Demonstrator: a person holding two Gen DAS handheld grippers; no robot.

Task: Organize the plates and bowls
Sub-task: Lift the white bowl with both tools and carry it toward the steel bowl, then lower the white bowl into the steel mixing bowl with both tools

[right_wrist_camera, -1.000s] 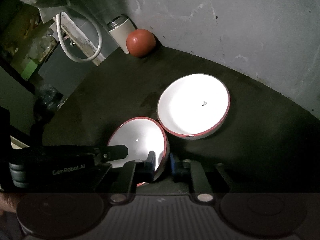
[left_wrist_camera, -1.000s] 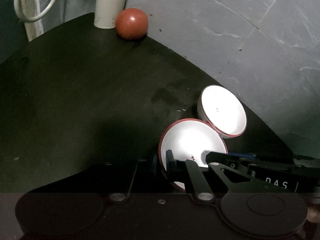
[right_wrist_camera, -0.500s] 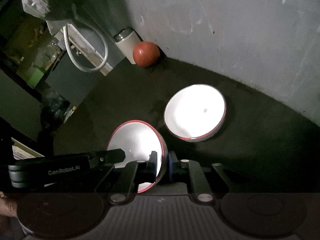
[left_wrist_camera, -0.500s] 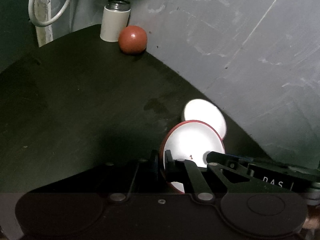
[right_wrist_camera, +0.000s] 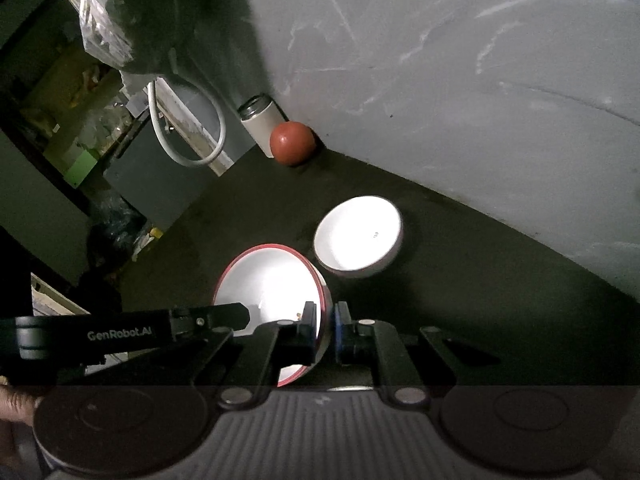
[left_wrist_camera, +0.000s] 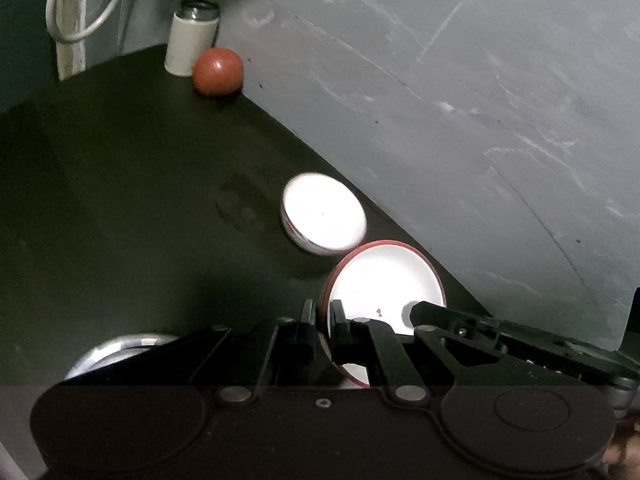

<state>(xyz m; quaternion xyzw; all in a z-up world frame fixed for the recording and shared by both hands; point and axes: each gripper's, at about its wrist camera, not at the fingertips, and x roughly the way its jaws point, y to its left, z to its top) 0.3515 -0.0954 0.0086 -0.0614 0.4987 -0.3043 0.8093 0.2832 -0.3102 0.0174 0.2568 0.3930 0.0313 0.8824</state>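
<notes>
Both grippers pinch the rim of one white bowl with a red rim. In the left wrist view my left gripper [left_wrist_camera: 321, 330] is shut on that bowl [left_wrist_camera: 384, 280], which is lifted and tilted. In the right wrist view my right gripper [right_wrist_camera: 325, 330] is shut on the opposite rim of the same bowl [right_wrist_camera: 272, 280]. A second white bowl [left_wrist_camera: 323, 214] sits on the dark counter near the wall; it also shows in the right wrist view [right_wrist_camera: 358, 234], beyond and to the right of the held bowl.
A red ball [left_wrist_camera: 218, 72] and a white canister [left_wrist_camera: 191, 42] stand at the far corner against the grey wall [left_wrist_camera: 440, 100]. A metal plate rim [left_wrist_camera: 120, 350] shows low left under the left gripper. The counter's left edge drops to cluttered shelves [right_wrist_camera: 80, 120].
Both grippers have raised the held bowl and pulled it back; the second bowl now looks smaller and farther away. A metal plate rim has come into the left wrist view.
</notes>
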